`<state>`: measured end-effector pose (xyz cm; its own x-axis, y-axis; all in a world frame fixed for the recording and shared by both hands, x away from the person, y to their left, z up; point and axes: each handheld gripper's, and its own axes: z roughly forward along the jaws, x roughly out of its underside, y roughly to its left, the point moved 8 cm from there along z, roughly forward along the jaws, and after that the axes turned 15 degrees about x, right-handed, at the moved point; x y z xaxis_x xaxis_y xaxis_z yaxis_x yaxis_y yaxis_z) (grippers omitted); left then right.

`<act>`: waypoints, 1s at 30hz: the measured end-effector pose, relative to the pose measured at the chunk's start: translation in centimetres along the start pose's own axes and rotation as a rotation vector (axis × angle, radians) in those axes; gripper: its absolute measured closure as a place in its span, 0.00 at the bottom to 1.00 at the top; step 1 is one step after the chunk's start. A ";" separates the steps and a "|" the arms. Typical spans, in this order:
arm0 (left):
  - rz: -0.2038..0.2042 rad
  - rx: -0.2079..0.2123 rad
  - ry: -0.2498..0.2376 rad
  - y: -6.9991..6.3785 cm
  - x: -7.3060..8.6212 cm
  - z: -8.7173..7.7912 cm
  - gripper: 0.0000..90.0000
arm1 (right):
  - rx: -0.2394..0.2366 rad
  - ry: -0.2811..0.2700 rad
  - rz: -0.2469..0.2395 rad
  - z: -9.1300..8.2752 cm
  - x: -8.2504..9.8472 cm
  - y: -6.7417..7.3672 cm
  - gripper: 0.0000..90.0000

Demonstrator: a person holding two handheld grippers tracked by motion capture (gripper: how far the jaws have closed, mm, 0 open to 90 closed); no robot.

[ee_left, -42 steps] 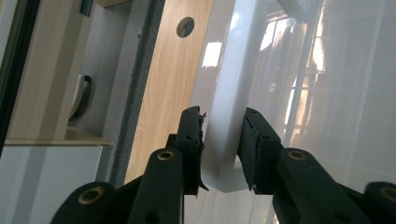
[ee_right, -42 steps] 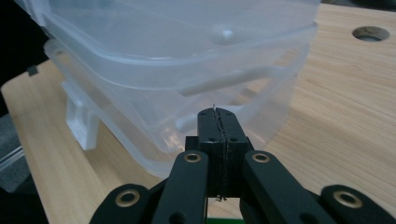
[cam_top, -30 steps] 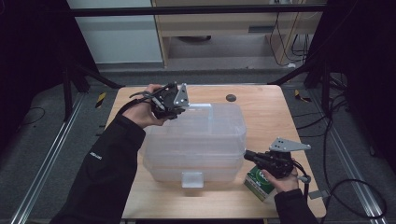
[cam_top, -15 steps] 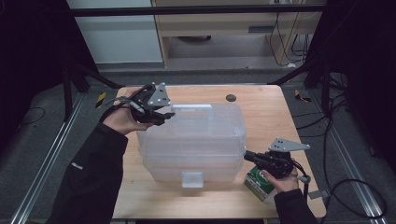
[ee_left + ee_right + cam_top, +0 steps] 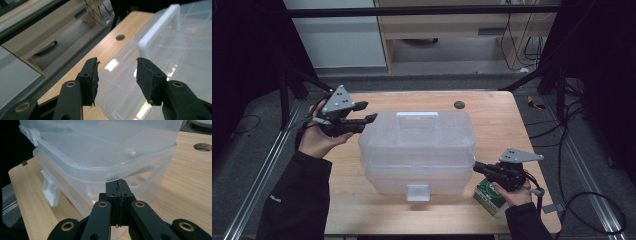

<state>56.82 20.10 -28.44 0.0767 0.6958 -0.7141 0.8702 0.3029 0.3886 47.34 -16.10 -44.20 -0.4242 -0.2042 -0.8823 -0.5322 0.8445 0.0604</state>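
Left gripper (image 5: 362, 112) just pulled off the clear storage box (image 5: 419, 150), jaws opened up again, nothing between them; lid handle (image 5: 160, 25) now ahead and right of the tips. Right gripper (image 5: 479, 169) parked, jaws pressed together empty, box corner just beyond. Green carton (image 5: 489, 196) underneath. Probably repositioning for the front latch (image 5: 418, 192).

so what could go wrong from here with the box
The right gripper is shut against the clear storage box's corner; a push could slide the box across the table. The green carton sits under that hand and might tip. The left gripper, jaws just opened and empty, could knock the lid.
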 end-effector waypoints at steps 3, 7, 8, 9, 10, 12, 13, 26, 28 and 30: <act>-0.071 -0.059 -0.045 -0.1 1.3 -1.1 0.61 | 0.001 -0.001 0.000 0.0 0.0 0.0 0.99; -0.104 -0.134 -0.072 -0.2 3.3 -2.5 0.65 | 0.000 0.005 -0.002 0.0 0.1 0.0 1.00; -0.113 -0.154 -0.075 -0.3 3.9 -3.0 0.65 | 0.000 0.005 -0.002 0.0 0.1 0.0 1.00; -0.133 -0.177 -0.091 -0.4 4.6 -3.4 0.66 | 0.000 0.006 -0.002 0.0 0.1 0.0 1.00; -0.145 -0.194 -0.096 -0.4 5.1 -3.7 0.68 | 0.001 0.006 -0.003 0.0 0.1 0.0 1.00; -0.173 -0.233 -0.104 -0.8 6.3 -4.3 0.71 | 0.002 0.006 -0.003 0.0 0.1 0.0 1.00; -0.184 -0.251 -0.107 -1.0 7.1 -4.7 0.75 | 0.001 0.007 -0.002 0.0 0.1 0.0 1.00; -0.290 -0.269 -0.087 -4.5 13.5 -4.1 0.96 | 0.003 0.008 -0.003 0.0 0.2 0.0 1.00; -0.295 -0.256 -0.070 -5.0 14.4 -3.7 0.99 | 0.004 0.009 -0.005 0.0 0.2 0.0 1.00; -0.301 -0.234 -0.034 -5.8 15.5 -3.0 1.00 | 0.006 0.010 -0.009 0.0 0.2 0.0 1.00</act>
<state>51.50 31.08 -40.00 -0.1456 0.5319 -0.8342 0.7220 0.6336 0.2780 47.27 -16.10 -44.39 -0.4268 -0.2163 -0.8781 -0.5317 0.8455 0.0502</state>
